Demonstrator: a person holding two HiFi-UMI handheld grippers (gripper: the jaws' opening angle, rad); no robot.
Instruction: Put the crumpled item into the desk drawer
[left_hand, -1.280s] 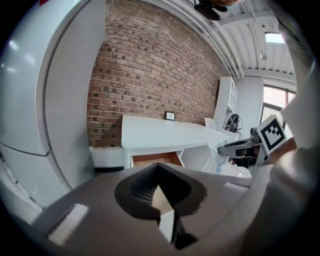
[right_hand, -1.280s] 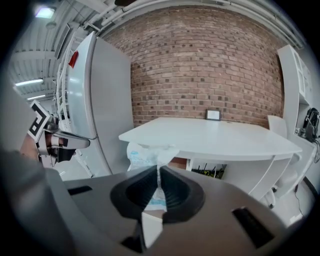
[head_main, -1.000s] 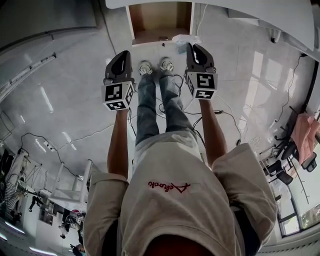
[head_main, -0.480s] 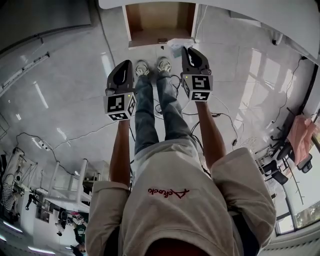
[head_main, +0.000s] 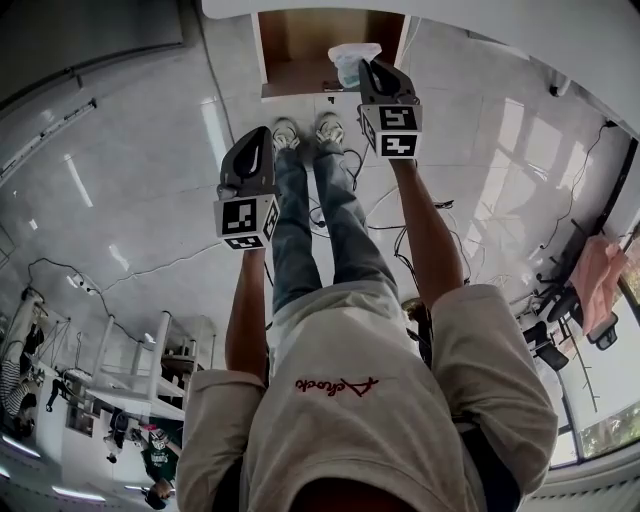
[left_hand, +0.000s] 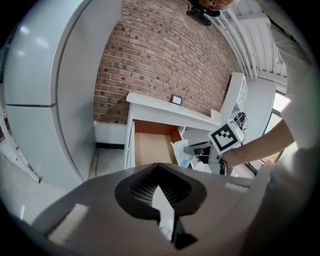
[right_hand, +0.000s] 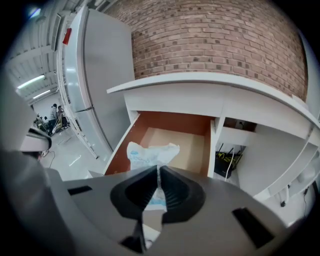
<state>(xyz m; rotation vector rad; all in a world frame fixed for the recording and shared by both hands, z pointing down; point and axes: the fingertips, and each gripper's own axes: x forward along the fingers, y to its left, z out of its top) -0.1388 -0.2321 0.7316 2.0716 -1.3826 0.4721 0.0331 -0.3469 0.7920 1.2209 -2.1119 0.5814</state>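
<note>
The desk drawer (head_main: 300, 45) stands pulled open, with a pale wooden bottom and red-brown walls (right_hand: 127, 142). My right gripper (head_main: 372, 68) is shut on the crumpled item (head_main: 352, 58), a white and blue plastic wrapper. In the right gripper view the crumpled item (right_hand: 150, 152) sticks out ahead of the right gripper (right_hand: 158, 172), just above the drawer's front edge. My left gripper (head_main: 252, 150) hangs back over the floor, shut, with nothing in it. From the left gripper view, beyond the left gripper (left_hand: 159, 169), the right gripper (left_hand: 194, 149) holds the crumpled item (left_hand: 181, 154) at the drawer (left_hand: 150, 147).
The white desk top (right_hand: 210, 82) overhangs the drawer, with a brick wall behind. A tall grey cabinet (right_hand: 95, 75) stands left of the desk. An open bay (right_hand: 227, 160) right of the drawer holds cables. The person's shoes (head_main: 305, 132) and floor cables (head_main: 440, 220) lie below the drawer.
My right gripper has carried the crumpled item forward, from in front of the drawer to over its front edge. My left gripper has dropped back a little.
</note>
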